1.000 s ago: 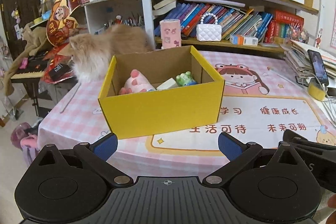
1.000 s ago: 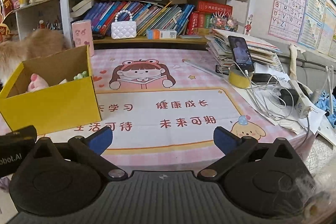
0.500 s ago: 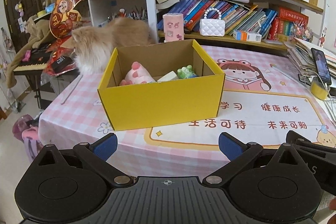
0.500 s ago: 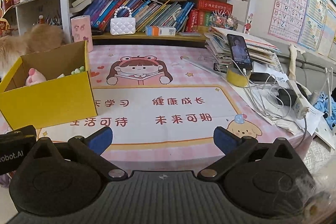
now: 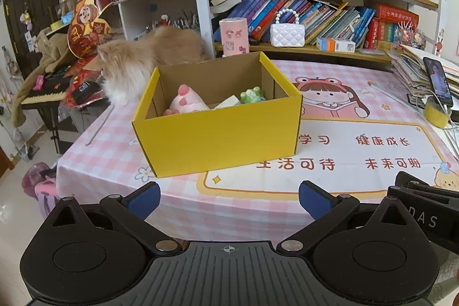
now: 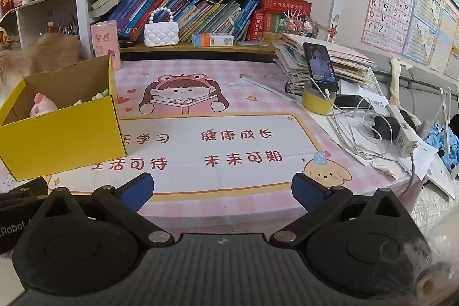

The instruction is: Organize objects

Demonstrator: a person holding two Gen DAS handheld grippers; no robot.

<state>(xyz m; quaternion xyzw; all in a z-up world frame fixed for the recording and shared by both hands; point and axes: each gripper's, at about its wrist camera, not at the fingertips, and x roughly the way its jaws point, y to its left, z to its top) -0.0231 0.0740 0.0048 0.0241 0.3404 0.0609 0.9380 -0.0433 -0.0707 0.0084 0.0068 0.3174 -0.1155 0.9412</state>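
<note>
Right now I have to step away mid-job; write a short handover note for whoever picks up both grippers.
Left gripper: open, empty, short of the table's near edge, facing the yellow cardboard box.
Right gripper: open, empty, over the near edge of the pink checked tablecloth.
In the box: a pink paw-shaped plush, a pale block and a green frog toy.
Done: those three are boxed.
Left: no loose toys show on the cloth; check whether anything else belongs in the box.
Note: a fluffy orange cat stands right behind the box.
</note>
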